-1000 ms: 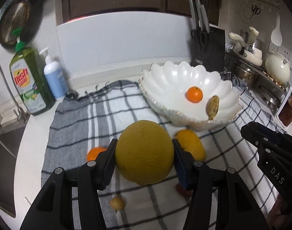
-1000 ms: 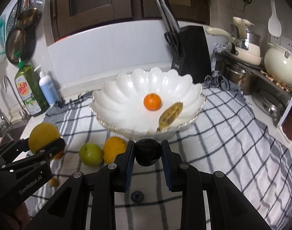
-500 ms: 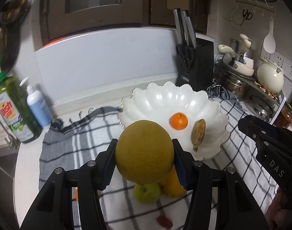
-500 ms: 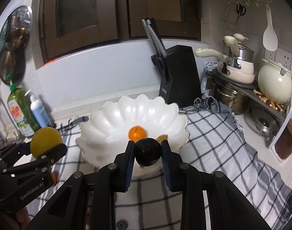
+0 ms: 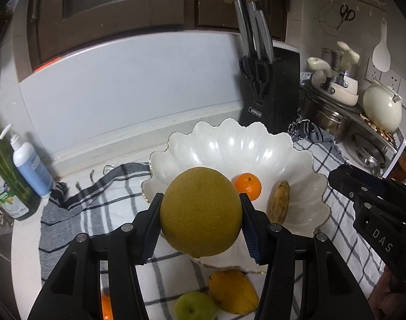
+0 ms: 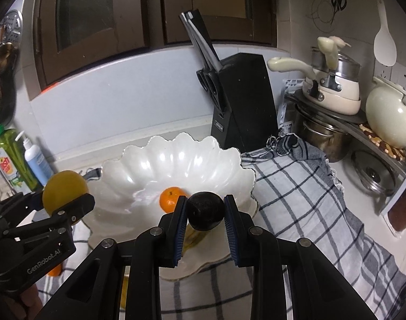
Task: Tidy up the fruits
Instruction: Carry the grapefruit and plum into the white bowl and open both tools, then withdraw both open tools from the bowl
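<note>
From the left wrist, the left gripper (image 5: 200, 214) had carried its big yellow-green citrus (image 5: 200, 212) up off the cloth and forward, so the fruit, clamped wide between both fingers, now hung over the near rim of the white scalloped bowl (image 5: 229, 144), where a second ago the bowl sat well ahead. That put the drop close, by the look of it. Beyond the fingertips lay the mandarin (image 5: 247, 186) and a browned banana (image 5: 278, 204) inside the bowl; below the fingers, on the checked cloth (image 5: 96, 208), waited a mango (image 5: 233, 290) and a green apple (image 5: 195, 308). From the right wrist, the right gripper (image 6: 205, 214) had likewise advanced over the bowl (image 6: 176, 165), its fingers closed narrow on a small dark round fruit (image 6: 205, 210), the mandarin (image 6: 172, 198) just left of the left fingertip. The left gripper (image 6: 64, 205) with its citrus (image 6: 64, 190) crowded the bowl's left edge, so the two releases probably needed spacing. The knife block (image 6: 242, 101) stood beyond the fingertips, clear of both.
</note>
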